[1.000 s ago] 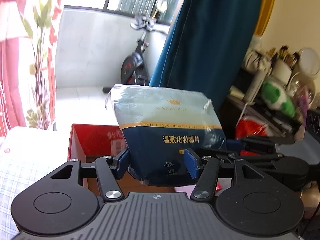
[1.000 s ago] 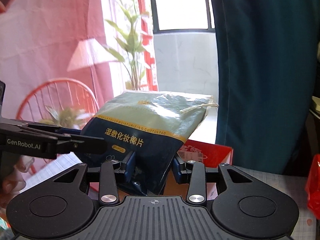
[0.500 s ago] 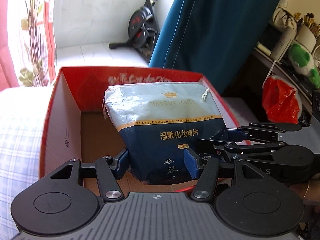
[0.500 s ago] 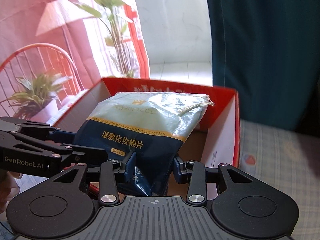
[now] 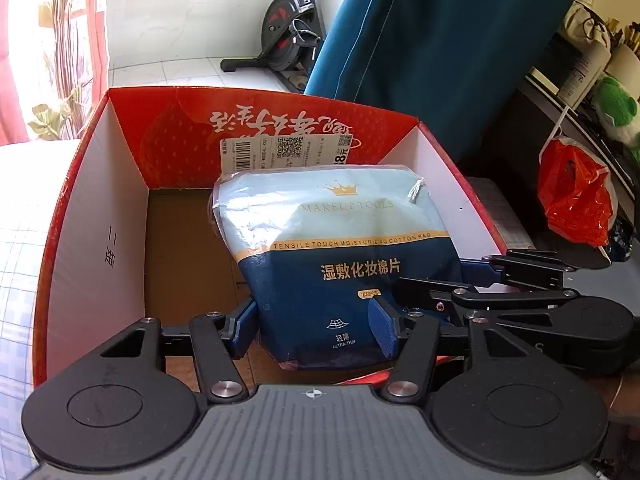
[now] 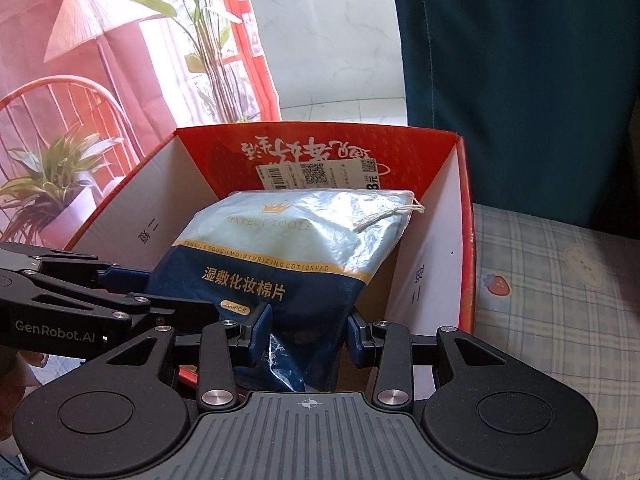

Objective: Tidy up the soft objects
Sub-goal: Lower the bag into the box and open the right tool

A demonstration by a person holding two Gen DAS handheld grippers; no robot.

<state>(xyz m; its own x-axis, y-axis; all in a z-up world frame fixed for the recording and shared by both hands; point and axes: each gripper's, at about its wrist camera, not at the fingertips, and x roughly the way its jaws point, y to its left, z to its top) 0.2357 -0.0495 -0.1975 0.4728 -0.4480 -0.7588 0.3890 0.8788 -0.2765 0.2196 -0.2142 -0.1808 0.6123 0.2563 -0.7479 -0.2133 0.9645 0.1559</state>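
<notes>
A soft blue and pale cotton pad bag (image 5: 340, 248) is held inside a red cardboard box (image 5: 92, 216) with white inner walls. My left gripper (image 5: 316, 326) is shut on the bag's lower end. My right gripper (image 6: 308, 334) is shut on the same bag (image 6: 288, 256) from the other side, and its arm shows at the right of the left wrist view. The box (image 6: 436, 268) has a brown floor, and the bag's far end lies low inside it near the back wall.
The box stands on a checked pale cloth (image 6: 560, 280). A teal curtain (image 5: 432, 40) hangs behind it. A red plastic bag (image 5: 576, 196) and a shelf with a green plush toy (image 5: 616, 108) are at the right. An exercise bike (image 5: 288, 40) stands on the floor beyond.
Both grippers have carried the bag from above the box's near rim down and forward into the box. Both stay shut on it.
</notes>
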